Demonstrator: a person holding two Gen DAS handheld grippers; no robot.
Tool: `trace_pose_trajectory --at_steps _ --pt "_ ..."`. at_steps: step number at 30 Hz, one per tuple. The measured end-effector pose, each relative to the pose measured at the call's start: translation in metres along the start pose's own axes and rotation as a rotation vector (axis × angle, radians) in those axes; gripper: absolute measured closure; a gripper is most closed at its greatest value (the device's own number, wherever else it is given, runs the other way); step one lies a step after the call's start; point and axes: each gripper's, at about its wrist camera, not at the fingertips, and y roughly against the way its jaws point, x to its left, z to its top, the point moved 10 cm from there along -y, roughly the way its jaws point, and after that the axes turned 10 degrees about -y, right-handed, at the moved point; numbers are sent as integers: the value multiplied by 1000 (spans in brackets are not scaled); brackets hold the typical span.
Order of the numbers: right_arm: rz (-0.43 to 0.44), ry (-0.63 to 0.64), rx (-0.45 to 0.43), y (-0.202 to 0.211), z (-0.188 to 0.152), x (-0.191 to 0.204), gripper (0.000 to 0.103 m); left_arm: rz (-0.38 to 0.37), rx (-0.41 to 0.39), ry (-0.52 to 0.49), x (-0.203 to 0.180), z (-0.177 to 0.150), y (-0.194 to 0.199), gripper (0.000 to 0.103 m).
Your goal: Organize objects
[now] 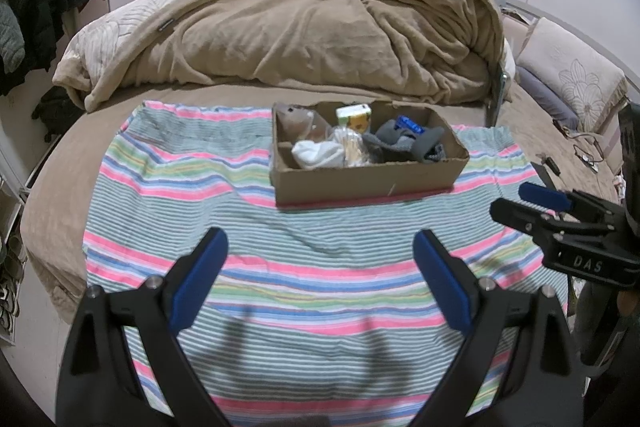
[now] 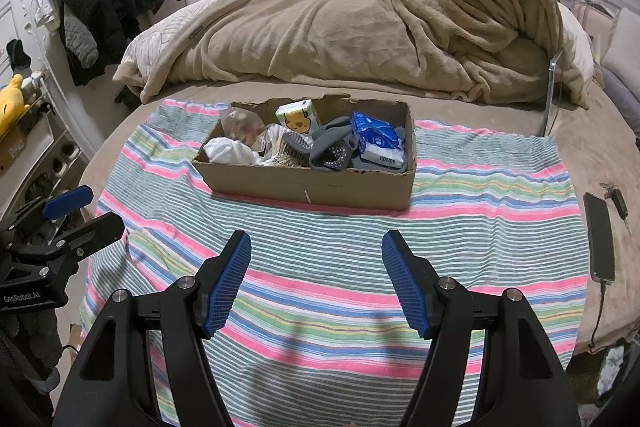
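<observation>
A cardboard box (image 2: 308,183) sits on a striped cloth (image 2: 480,195) spread over a bed (image 1: 248,95), a tan blanket (image 1: 320,31) heaped behind it. Inside the box lie white socks (image 2: 232,151), grey socks (image 2: 332,147), a blue tissue pack (image 2: 378,141), a green-and-white carton (image 2: 298,119) and a clear packet (image 2: 240,123). The left hand-held gripper (image 1: 320,283) hovers over the cloth in front of the box, jaws spread wide and holding nothing. The right hand-held gripper (image 2: 316,283) hangs alongside it, likewise spread and empty. A phone (image 2: 598,237) rests on the bed just beyond the cloth's right edge.
</observation>
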Motion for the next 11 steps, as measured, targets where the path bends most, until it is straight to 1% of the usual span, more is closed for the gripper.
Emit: trace_pose_trajectory --at_steps 11 --pt "4 -4 6 -3 0 0 32 -6 -4 -11 -2 0 -7 8"
